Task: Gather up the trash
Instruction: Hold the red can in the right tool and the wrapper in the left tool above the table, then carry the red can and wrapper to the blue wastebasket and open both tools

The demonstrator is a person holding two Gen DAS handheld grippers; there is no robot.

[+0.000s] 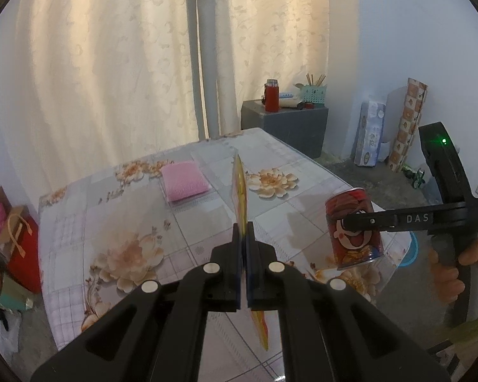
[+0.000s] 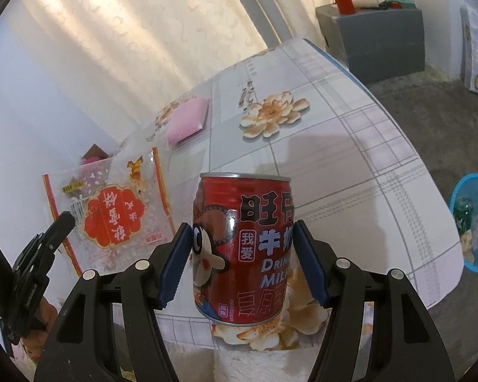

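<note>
A table [image 1: 137, 222] with a flowered, checked cloth stands in front of pale curtains [image 1: 95, 63], in a room with a bare grey floor. Above the near right part of the table a red milk can [image 2: 242, 251] hangs upright in the air, clamped across its middle by the right gripper [image 2: 242, 261]; its two blue-padded fingers [image 2: 175, 264] press on either side of the can. From the left wrist view the same can shows tilted slightly, off the cloth, with the right gripper's arm reaching in from the side.

The left gripper [image 1: 244, 245] is closed on a flat snack wrapper [image 2: 111, 210], clear plastic with a red and yellow label. In its own camera the wrapper is seen edge-on as a thin strip rising between the pinched fingers and hanging below them; in the right wrist view it hangs flat-faced to the left of the can, held up off the table.

On the far part of the table lies a pink square pad [image 1: 184, 181]. On the floor past the table's right edge sits a blue bin [image 2: 471, 222] with something green and clear already inside. Farther back, by the wall, a grey box [image 1: 283, 127] carries a red flask [image 1: 271, 95] and a green basket [image 1: 314, 95]. To the left of the table a red bag [image 1: 22, 248] stands on the floor
</note>
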